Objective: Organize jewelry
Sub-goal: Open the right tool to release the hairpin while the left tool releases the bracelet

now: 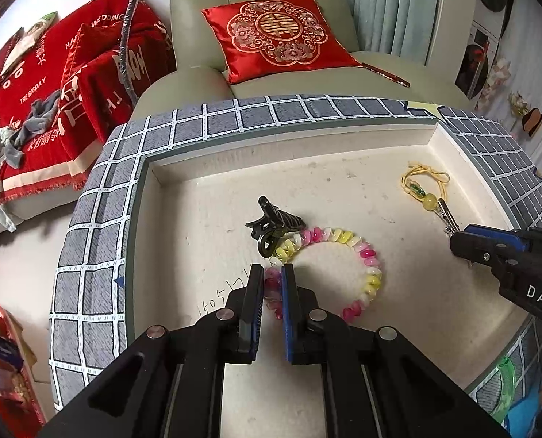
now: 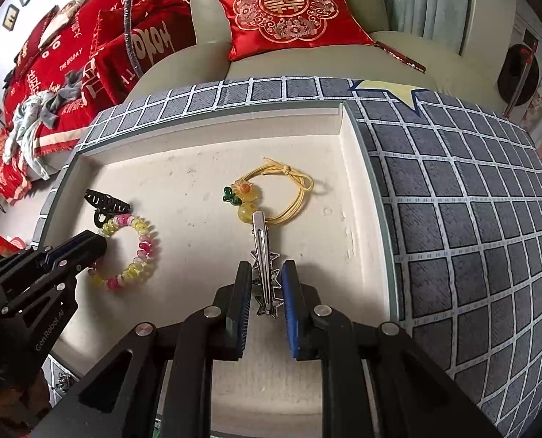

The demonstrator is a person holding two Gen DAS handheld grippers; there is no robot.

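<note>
Cream-white foam lined the shallow tray [image 1: 343,182] that carried everything, its rim wrapped in grey fabric with a white grid. My left gripper [image 1: 272,277] was angled down over the tray's near-left part, jaws clenched on the spiral hair tie [image 1: 343,235], a coil of pink, yellow and white loops; the pads pinched the ring's left side while the rest of it lay flat on the tray floor. Just beyond the ring, touching its far-left arc, sat the black claw clip [image 1: 272,222], resting tilted on the foam. My right gripper [image 2: 267,273] was nearer the tray's right wall, jaws closed on the silver hair clip [image 2: 265,266]; I saw the star-shaped ornaments on its sides pressed between the blue pads, with the long metal blade pointing away toward the tray's far edge. The blade's tip touched the yellow bead of the yellow cord hair tie [image 2: 292,189], which lay toward the far-right corner, its knot and loop spread flat, an orange-centred flower and small green leaves at its left side. In the left wrist view the right gripper came in from the right edge. Behind the tray I noted a pale green sofa [image 1: 198,7] with a red embroidered cushion [image 1: 278,34] on the seat, and red blankets [image 1: 52,84] heaped to the left.
</note>
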